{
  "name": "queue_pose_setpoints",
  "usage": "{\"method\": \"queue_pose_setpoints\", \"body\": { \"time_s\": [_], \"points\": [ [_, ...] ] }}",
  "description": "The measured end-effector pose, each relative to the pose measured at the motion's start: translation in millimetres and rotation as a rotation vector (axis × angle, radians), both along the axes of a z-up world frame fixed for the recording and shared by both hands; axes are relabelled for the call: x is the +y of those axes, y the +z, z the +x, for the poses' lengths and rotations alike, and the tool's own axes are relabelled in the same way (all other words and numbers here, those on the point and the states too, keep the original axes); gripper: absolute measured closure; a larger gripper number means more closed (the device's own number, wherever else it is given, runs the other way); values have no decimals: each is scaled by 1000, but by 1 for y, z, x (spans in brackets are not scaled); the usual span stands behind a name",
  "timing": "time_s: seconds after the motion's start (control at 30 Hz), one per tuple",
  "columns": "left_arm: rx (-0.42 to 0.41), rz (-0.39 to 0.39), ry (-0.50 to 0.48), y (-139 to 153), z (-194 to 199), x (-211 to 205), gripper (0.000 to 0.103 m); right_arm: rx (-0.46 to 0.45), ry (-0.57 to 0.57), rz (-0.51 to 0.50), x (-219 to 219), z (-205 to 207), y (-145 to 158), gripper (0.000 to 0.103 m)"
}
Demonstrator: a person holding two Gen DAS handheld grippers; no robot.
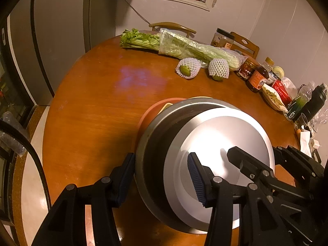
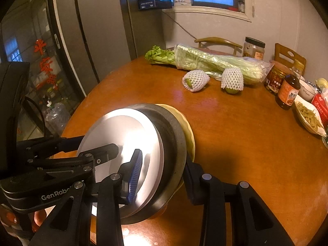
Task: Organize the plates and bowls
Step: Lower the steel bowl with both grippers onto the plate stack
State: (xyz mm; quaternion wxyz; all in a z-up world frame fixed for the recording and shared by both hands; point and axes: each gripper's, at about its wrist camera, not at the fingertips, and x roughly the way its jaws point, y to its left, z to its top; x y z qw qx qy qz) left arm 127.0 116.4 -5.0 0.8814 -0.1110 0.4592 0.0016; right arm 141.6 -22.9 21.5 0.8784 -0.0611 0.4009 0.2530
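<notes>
both grippers grip the same steel bowl [image 1: 205, 143] from opposite sides above the round wooden tabletop [image 1: 92, 102]. in the left wrist view the left gripper [image 1: 162, 176] has its jaws clenched on the bowl's rim, one blue ribbed pad inside the bowl and the other finger against the outer wall. the right gripper [image 1: 256, 164] reaches in from the right of that view, one finger over the bowl's bright inner surface. in the right wrist view the right gripper [image 2: 164, 170] is likewise clamped across the rim, with a ribbed pad inside and the other finger outside. the bowl is tilted, so its opening faces the cameras. behind and under it sit an orange plate [image 1: 151, 110] and a yellowish plate [image 2: 188, 127]; whether the bowl touches them cannot be told. farther back on the tabletop lie bagged celery [image 1: 184, 47] and two green fruits in white foam netting [image 1: 187, 68], with jars and bottles [image 1: 256, 78] along the right edge
</notes>
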Motion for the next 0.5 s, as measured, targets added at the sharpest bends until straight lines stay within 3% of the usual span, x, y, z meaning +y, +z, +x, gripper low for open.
{"method": "queue_pose_setpoints", "body": {
  "time_s": [0.33,0.5],
  "points": [
    [-2,-2,11,2,-3,3,50,-15,-19,-8,-3,0,4,61],
    [-11,4,15,5,-6,5,50,-30,-25,-11,-4,-2,6,54]
  ]
}}
